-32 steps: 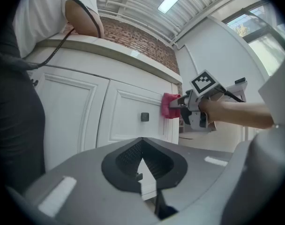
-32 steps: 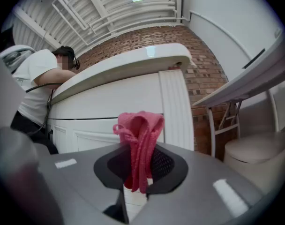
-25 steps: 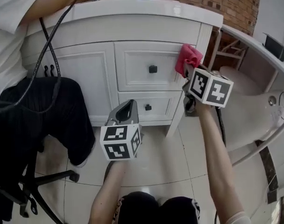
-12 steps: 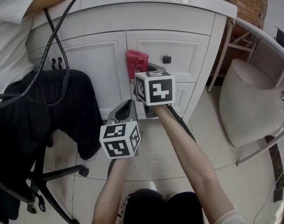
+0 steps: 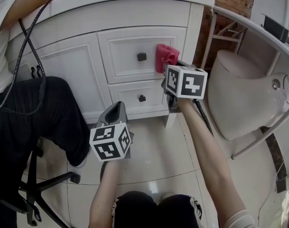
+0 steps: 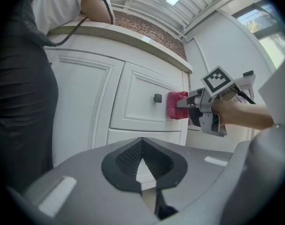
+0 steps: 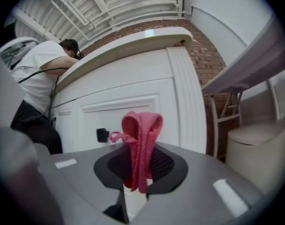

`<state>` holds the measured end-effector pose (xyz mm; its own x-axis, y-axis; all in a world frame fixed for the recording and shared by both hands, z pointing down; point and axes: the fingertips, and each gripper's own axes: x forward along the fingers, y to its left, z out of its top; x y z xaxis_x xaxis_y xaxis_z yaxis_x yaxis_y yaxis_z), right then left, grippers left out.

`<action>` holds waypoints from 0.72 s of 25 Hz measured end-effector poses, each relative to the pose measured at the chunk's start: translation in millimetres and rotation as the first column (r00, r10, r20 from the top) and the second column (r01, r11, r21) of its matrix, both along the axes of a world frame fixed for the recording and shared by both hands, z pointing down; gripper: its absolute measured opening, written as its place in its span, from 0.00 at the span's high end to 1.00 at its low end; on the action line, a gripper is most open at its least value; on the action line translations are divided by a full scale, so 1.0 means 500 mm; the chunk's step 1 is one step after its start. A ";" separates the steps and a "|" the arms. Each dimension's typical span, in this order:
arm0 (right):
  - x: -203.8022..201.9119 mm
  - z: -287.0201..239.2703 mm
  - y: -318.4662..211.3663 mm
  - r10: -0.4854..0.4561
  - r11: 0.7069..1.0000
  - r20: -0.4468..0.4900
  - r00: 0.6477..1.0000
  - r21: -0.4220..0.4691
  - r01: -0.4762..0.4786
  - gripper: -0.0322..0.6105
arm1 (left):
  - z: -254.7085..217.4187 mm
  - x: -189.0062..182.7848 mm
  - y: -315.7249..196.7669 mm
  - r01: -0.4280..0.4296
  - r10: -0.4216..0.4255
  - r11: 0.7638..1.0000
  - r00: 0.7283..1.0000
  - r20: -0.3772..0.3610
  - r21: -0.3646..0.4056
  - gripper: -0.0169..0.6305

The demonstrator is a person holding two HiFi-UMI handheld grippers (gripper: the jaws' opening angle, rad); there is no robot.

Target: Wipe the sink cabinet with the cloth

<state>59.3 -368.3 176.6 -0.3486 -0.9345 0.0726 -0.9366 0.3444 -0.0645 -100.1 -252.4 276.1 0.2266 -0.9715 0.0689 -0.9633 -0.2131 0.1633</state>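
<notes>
right gripper (image 7: 136,184) pinching cloth (image 7: 141,135) by drawer (image 5: 123,56), left gripper (image 6: 143,184) closed

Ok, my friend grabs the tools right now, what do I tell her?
Right tool: shut on the pink crumpled cloth, held at the right edge of the upper drawer of the white sink cabinet, beside its black square knob.
Left tool: shut, empty, low in front of the cabinet.
Done: can't see which parts are wiped.
Left: probably the lower drawer and the door.
</notes>
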 end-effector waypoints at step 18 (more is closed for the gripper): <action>-0.354 0.103 0.096 -0.323 0.945 0.087 0.942 -0.030 0.327 0.86 | 0.014 -0.127 0.022 0.112 -0.111 0.994 0.993 -0.048 0.002 0.95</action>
<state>-117.5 -320.3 228.0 -0.6390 -0.7660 0.0703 -0.7655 0.6243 -0.1560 -163.8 -241.5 282.9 0.1198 -0.9912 0.0557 -0.9722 -0.1058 0.2087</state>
